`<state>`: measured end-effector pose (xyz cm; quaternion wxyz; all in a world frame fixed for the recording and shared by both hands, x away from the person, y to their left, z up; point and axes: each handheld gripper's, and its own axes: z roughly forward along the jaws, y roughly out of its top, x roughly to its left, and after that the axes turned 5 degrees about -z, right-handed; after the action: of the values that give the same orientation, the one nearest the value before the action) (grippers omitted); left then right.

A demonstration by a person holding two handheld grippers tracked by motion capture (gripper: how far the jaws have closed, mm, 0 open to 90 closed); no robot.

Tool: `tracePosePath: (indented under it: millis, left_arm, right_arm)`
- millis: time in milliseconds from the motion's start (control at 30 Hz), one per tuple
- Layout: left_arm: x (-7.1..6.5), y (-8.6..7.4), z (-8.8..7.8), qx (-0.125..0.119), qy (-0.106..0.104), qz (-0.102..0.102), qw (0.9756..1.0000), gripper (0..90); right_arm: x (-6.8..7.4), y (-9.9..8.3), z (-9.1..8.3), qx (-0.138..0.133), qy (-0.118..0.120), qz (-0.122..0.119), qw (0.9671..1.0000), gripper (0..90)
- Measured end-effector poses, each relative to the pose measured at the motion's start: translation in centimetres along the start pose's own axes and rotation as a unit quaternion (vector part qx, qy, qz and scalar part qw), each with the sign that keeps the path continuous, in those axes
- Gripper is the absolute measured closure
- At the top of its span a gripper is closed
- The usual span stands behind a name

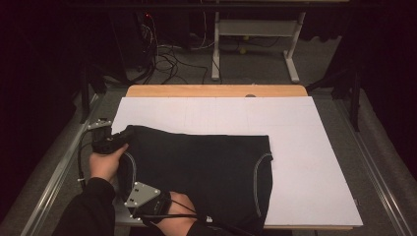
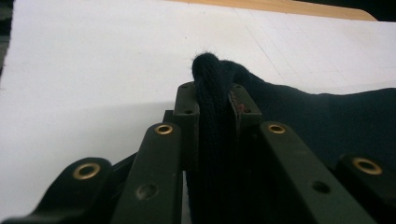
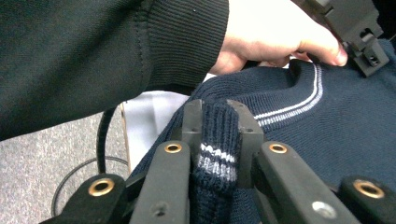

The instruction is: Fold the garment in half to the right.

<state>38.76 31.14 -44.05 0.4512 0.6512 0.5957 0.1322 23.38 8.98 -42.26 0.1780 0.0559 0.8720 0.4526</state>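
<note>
Clearly a navy knit sweater [image 1: 206,172] with white trim lies folded on the white board [image 1: 305,147], toward its near left side. Both grippers clamp its left edge: the left gripper [image 2: 215,100] pinches a fold, the right gripper [image 3: 219,140] bites striped ribbing. A fold is seemingly mid-way; next, both must lift together and carry the edge across evenly.

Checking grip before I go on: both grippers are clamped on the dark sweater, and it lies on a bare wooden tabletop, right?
Not quite. Both the left gripper and right gripper are clamped on the sweater, but it lies on a white board covering the table, as the high view shows.
</note>
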Motion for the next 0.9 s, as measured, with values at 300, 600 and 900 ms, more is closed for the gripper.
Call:
tracePosePath:
  millis: [300, 600, 900]
  left_arm:
    - [1.9, -0.2, -2.1, -0.001, 0.02, -0.004, 0.9998, 73.2]
    - [1.3, 0.0, -2.0, -0.004, 0.018, -0.004, 0.9998, 73.2]
    - [-1.5, 0.5, -0.9, -0.002, 0.003, 0.01, 0.9999, 73.2]
  right_arm:
    - [0.8, 1.1, 1.4, -0.014, 0.016, -0.006, 0.9998, 80.1]
    - [0.9, 1.0, 0.9, -0.017, 0.008, -0.006, 0.9998, 80.1]
    - [0.1, -0.1, -1.2, -0.019, -0.01, 0.001, 0.9998, 80.0]
